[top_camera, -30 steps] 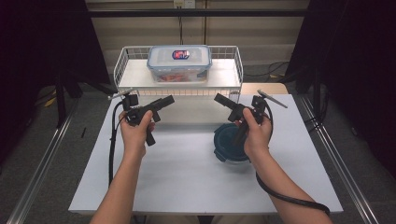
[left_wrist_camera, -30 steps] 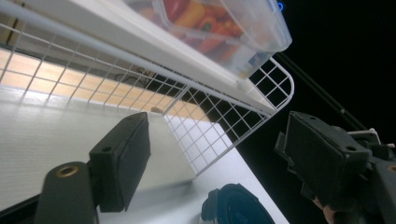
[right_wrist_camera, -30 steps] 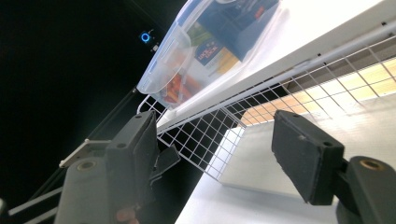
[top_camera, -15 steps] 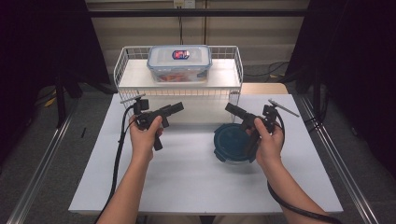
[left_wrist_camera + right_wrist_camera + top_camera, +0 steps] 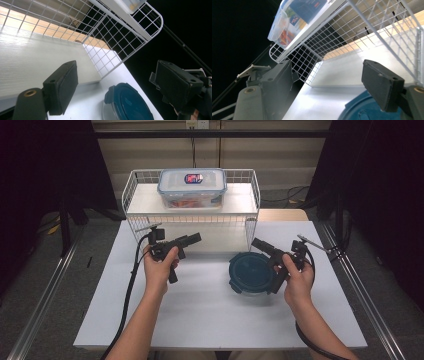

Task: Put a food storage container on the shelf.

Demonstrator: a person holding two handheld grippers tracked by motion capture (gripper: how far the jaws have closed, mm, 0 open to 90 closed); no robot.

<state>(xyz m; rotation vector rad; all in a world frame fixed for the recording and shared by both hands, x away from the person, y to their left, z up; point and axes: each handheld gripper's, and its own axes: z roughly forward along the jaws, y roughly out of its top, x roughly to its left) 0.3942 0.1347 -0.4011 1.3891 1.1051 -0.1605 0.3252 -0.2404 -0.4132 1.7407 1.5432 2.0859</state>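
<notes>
A round dark-teal lidded container [image 5: 250, 273] sits on the white table, right of centre. My right gripper [image 5: 257, 243] hovers over its far right edge and points left toward the rack. Its jaws have just been opening and stand open with nothing between them [image 5: 329, 72]; the teal lid [image 5: 362, 108] lies below them. My left gripper [image 5: 195, 238] is held above the table left of the container and points right. It is open and empty [image 5: 116, 70], and the teal lid [image 5: 132, 103] lies past its jaws.
A white wire rack [image 5: 136, 218] stands at the back of the table [image 5: 200, 320]. On its shelf rests a clear lidded box [image 5: 192, 187] with orange food inside [image 5: 287, 35]. A cable trails from each gripper toward the near edge.
Both hands have shifted right and lower, nearer the table. The right gripper now hangs over the container's edge, and its jaws look a little wider.
</notes>
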